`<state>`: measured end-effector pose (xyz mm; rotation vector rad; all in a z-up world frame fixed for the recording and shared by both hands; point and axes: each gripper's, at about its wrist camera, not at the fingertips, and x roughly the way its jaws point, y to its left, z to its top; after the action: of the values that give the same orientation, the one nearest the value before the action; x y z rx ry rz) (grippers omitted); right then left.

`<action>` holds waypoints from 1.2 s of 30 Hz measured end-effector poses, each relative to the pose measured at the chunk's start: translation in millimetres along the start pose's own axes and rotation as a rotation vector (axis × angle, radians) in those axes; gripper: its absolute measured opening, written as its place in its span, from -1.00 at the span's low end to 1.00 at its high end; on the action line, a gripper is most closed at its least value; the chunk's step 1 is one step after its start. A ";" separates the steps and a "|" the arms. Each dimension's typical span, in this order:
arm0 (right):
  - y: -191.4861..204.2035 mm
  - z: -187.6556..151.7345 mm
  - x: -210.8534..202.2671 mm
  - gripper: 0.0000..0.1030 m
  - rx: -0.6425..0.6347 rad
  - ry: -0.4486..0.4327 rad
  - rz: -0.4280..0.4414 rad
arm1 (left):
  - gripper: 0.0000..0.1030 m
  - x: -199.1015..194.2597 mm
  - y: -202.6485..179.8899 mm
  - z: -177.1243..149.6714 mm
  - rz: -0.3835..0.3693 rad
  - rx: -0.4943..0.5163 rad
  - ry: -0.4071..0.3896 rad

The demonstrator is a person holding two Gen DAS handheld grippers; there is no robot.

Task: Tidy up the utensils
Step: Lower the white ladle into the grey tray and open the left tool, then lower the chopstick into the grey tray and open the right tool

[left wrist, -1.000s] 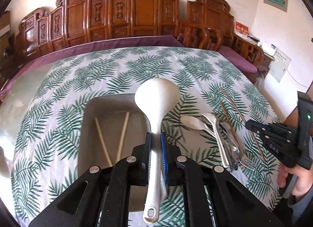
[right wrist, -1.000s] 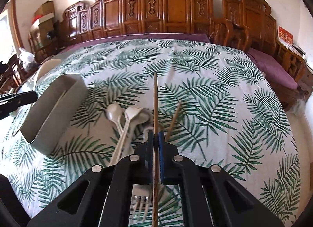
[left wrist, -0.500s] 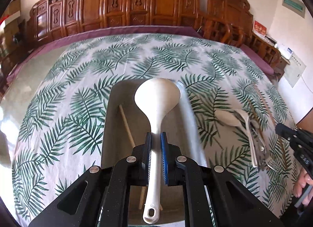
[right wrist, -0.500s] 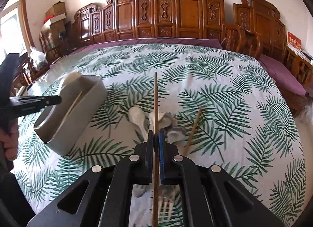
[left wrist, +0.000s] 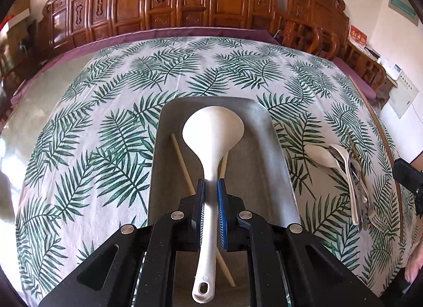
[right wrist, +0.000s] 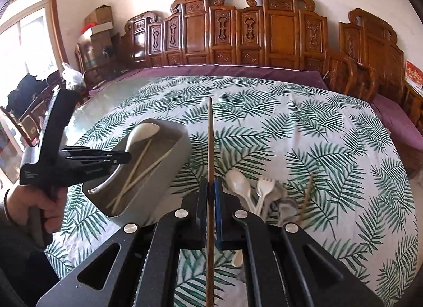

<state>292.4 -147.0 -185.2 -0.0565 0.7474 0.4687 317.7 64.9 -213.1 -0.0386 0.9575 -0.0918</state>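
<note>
Left wrist view, centre of frame: my left gripper [left wrist: 210,212] is clamped tight on the handle of the white ladle [left wrist: 211,145]. I hold it by the mid-handle so the bowl points forward over the grey bin [left wrist: 277,153], lined up lengthwise for a drop. Judgement: release is the next step. Two pale chopsticks [left wrist: 182,161] already lie on the bin floor beneath the ladle.

Ladle: matte white plastic, round deep bowl, slim handle with a hanging hole at the near end.

Right of the bin, on the leaf-print worktop [left wrist: 105,122], the loose pile of spoons and forks [left wrist: 349,175] waits unsorted.

Right wrist view, centre: my right gripper [right wrist: 211,198] is closed on a single brown chopstick [right wrist: 210,148], which runs straight ahead between the pads. It sits held clear, right of the bin, presumably queued behind the ladle. A second brown chopstick [right wrist: 306,196] lies on the cloth, lower right.
</note>
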 end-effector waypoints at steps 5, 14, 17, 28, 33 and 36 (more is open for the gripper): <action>14.8 8.4 4.6 -0.88 -0.012 -0.003 0.009 | -0.84 8.8 9.2 -0.7 -0.012 -0.030 0.033; 40.4 24.9 17.3 -0.88 0.011 -0.004 0.057 | -0.83 -8.6 15.5 4.6 -0.021 -0.034 -0.005; 51.0 27.8 26.4 -0.88 0.020 0.007 0.079 | -0.77 -18.2 24.5 7.3 -0.019 -0.044 -0.027; 83.9 37.0 69.9 -0.88 0.090 0.055 0.167 | -0.72 -34.0 66.4 13.6 0.018 -0.094 -0.059; 91.7 41.8 88.4 -0.88 0.125 0.064 0.182 | -0.71 -39.9 77.8 14.9 0.019 -0.113 -0.071; 91.1 43.9 97.5 -0.88 0.133 0.063 0.176 | -0.71 -42.3 83.8 15.8 0.020 -0.125 -0.077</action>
<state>343.4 -17.9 -207.4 0.1201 0.8476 0.5858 311.6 152.2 -175.8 -0.1472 0.8854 -0.0118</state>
